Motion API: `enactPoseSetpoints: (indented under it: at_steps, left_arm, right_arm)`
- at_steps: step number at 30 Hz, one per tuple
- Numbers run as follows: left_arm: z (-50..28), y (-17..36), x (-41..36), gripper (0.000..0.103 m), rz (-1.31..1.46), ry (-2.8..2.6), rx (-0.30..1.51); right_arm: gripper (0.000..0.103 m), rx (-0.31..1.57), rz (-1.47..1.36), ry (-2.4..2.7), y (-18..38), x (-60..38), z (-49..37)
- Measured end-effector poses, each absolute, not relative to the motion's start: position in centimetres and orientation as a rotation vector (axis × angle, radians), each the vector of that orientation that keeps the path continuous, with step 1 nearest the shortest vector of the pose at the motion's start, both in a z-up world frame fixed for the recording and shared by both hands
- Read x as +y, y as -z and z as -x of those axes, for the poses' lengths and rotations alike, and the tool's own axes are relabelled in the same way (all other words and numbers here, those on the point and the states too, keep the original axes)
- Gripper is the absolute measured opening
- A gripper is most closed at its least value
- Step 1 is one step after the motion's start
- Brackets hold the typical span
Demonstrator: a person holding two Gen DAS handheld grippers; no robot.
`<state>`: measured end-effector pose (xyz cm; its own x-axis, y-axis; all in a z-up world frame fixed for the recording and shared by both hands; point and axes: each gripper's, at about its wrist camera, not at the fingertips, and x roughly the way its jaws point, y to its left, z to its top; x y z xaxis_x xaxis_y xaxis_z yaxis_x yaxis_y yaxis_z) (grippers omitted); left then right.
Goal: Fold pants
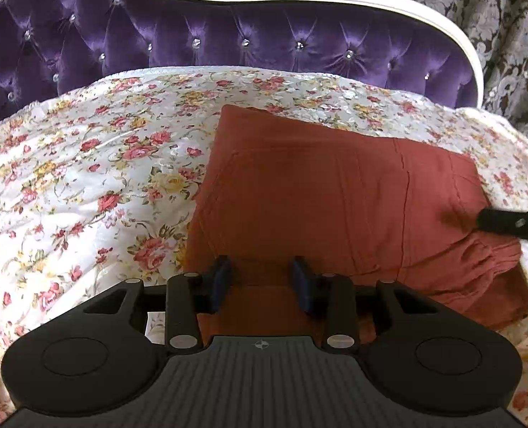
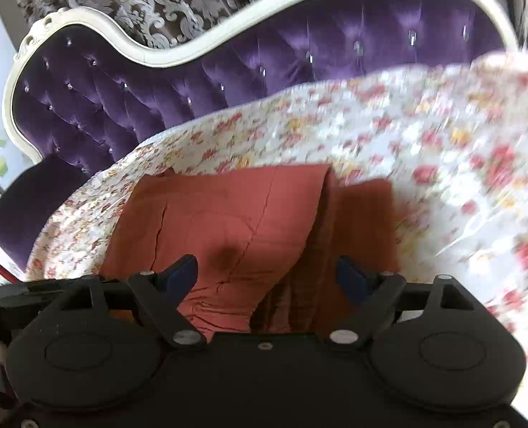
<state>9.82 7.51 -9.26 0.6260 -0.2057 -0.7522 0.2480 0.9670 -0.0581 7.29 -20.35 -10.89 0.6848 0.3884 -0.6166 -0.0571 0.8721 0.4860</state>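
Observation:
The rust-red pants (image 1: pixel 317 192) lie folded into a compact rectangle on the floral bedspread (image 1: pixel 85 178). My left gripper (image 1: pixel 262 278) is open, its blue pads (image 1: pixel 221 278) just above the near edge of the pants, holding nothing. My right gripper (image 2: pixel 267 274) is open wide over the pants (image 2: pixel 228 221), empty; its view is blurred on the right. A black finger of the right gripper (image 1: pixel 510 223) reaches over the right edge of the pants in the left wrist view.
A purple tufted headboard (image 1: pixel 192 35) with a white frame stands behind the bed, also in the right wrist view (image 2: pixel 228 71). Patterned curtains (image 1: pixel 496 18) hang behind it. The floral bedspread (image 2: pixel 406 142) spreads around the pants.

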Motion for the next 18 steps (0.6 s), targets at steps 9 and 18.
enactPoseSetpoints:
  at_steps: [9,18]
  left_arm:
    - [-9.7,8.9,7.3,0.037,-0.044,0.254,0.844]
    - [-9.5,5.0,8.8,0.038,-0.018,0.196,0.751]
  right_arm:
    - [0.034,0.802,-0.624,-0.277,11.8,-21.0,-8.7]
    - [0.025,0.62,-0.403,-0.219,3.8,-20.6,-3.4]
